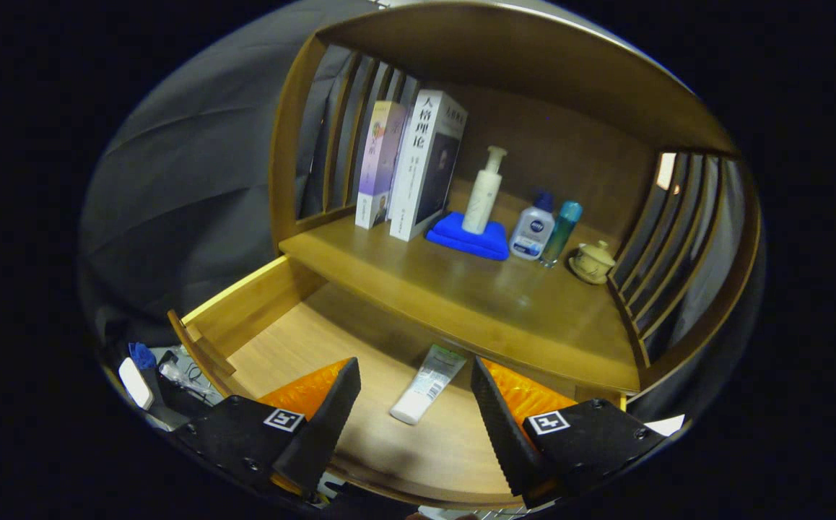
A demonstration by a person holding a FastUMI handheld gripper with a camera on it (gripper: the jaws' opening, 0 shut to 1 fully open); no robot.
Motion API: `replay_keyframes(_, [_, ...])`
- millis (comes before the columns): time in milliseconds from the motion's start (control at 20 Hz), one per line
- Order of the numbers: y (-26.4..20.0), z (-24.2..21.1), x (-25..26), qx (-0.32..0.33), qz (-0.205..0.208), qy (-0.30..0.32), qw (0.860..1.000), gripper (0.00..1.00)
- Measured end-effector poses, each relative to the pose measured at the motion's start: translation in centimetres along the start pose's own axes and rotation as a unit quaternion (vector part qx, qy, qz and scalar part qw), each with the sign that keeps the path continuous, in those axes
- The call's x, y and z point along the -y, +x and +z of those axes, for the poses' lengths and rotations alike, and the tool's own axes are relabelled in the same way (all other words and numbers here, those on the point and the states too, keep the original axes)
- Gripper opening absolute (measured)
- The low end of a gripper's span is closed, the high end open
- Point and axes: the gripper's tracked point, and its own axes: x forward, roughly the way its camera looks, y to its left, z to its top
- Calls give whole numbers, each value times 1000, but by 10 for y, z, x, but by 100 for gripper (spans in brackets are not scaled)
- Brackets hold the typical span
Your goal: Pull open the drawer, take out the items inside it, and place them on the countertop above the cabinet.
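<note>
Wooden cabinet seen from above and in front, with its drawer (pixel 295 339) pulled open beneath the gripper (pixel 416 404). Gripper fingers spread wide apart, gripping nothing, poised over the drawer's pale floor. Between the fingers and slightly ahead of their tips lies a tube (pixel 427 384), flat on the drawer floor, its white cap end pointing back toward the gripper and its green-tinted end pointing toward the cabinet; neither finger touches it. Beyond the tube, the countertop (pixel 461 296) spans the width of the cabinet, glossy and bare along its front edge. At the back of the countertop, ahead and to the left of the fingers, two books (pixel 411 166) stand upright side by side against the slatted side panel. Just to the right of the books, a white pump bottle (pixel 484 193) stands upright on a folded blue cloth (pixel 470 238). Further right, a small clear bottle with a blue cap (pixel 533 230) stands touching or just beside a slim teal bottle (pixel 562 230). Rightmost, near the other slatted panel, sits a small lidded cup (pixel 592 261). Outside the drawer, left of the left finger, lies a dim clutter of small items, too blurred to identify.
</note>
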Motion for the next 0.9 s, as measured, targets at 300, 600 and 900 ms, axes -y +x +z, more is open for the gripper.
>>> replay_keyframes(300, [45, -20, 9, -113, 21, 37, 993, 97])
replay_keyframes(600, [74, -52, 11, -193, 21, 58, 979, 96])
replay_keyframes(900, [95, -79, -2, -274, 32, 104, 956, 97])
